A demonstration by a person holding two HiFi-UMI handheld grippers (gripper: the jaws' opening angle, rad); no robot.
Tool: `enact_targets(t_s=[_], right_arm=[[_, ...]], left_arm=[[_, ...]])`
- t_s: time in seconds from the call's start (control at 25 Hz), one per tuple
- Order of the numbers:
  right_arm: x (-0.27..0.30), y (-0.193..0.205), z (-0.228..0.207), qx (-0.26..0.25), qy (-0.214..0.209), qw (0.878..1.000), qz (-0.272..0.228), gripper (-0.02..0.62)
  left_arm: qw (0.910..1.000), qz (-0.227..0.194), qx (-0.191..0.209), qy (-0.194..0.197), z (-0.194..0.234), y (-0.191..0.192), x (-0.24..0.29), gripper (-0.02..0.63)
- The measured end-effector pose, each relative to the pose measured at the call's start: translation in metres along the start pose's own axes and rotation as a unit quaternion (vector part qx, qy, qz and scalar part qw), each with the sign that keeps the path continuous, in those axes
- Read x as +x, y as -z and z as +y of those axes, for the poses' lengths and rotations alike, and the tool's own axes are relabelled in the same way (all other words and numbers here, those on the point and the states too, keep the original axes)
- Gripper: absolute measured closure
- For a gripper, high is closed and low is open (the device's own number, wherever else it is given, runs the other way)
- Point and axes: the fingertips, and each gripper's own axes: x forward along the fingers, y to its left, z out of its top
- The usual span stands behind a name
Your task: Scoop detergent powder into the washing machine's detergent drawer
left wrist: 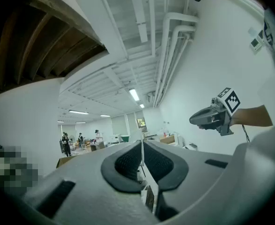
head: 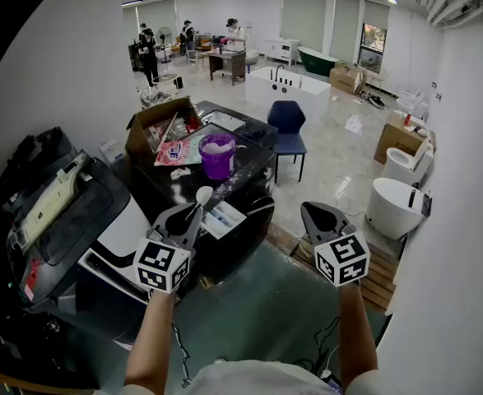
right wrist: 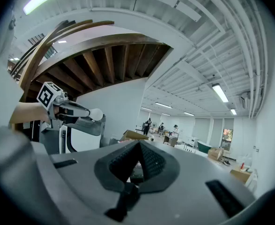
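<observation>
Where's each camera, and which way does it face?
Head view: from the head, down onto the washing machine; forearms, left gripper, right gripper show.
Left gripper view: on that gripper, facing the room; jaws pinch the spoon.
Right gripper view: on that gripper, facing the room; jaws together.
Shared: each gripper view shows the other gripper.

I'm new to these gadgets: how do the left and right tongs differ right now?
The left tongs are shut on a white spoon; the right tongs are shut with nothing between them. The left tongs sit by the black table with the purple tub; the right tongs hang over the floor. Both carry a marker cube.
</observation>
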Motion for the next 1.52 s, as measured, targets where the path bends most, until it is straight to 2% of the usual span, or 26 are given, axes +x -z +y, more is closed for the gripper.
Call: enact_targets(t_s=[0.32,0.52,0.68,0.88,1.12,1.52], right_arm=[[-0.029,0.012,-0.031,0.001,-0.018,1.000,-0.003,0.591],[-0.043,0.024,-0.055,0.037,-0.032,0.999,-0.012,0.591],[-0.042,0.037,-0.060,0.058,-0.051,0.997,-0.007,0.591],[-0.023,0.049,-0.065,0.051,-0.070,0.996,-0.001,0.591],[0.030,0.062,-0.083,0.041,-0.075,0.996,0.014,0.591],[0.195,0.044,-0.108,0.029,-0.088,0.995,0.020,0.591]], left_arm=[[0.9999,0.008,0.005,-0.008,-0.045,-0.011,0.018,0.591],[0.9998,0.017,0.000,-0.010,-0.073,-0.009,0.027,0.591],[0.9993,0.028,-0.010,-0.023,-0.070,-0.004,0.032,0.591],[0.9985,0.033,-0.016,-0.039,-0.054,0.007,0.047,0.591],[0.9976,0.036,-0.035,-0.049,-0.016,0.037,0.086,0.591],[0.9957,0.034,-0.054,-0.066,0.116,0.073,0.180,0.591]])
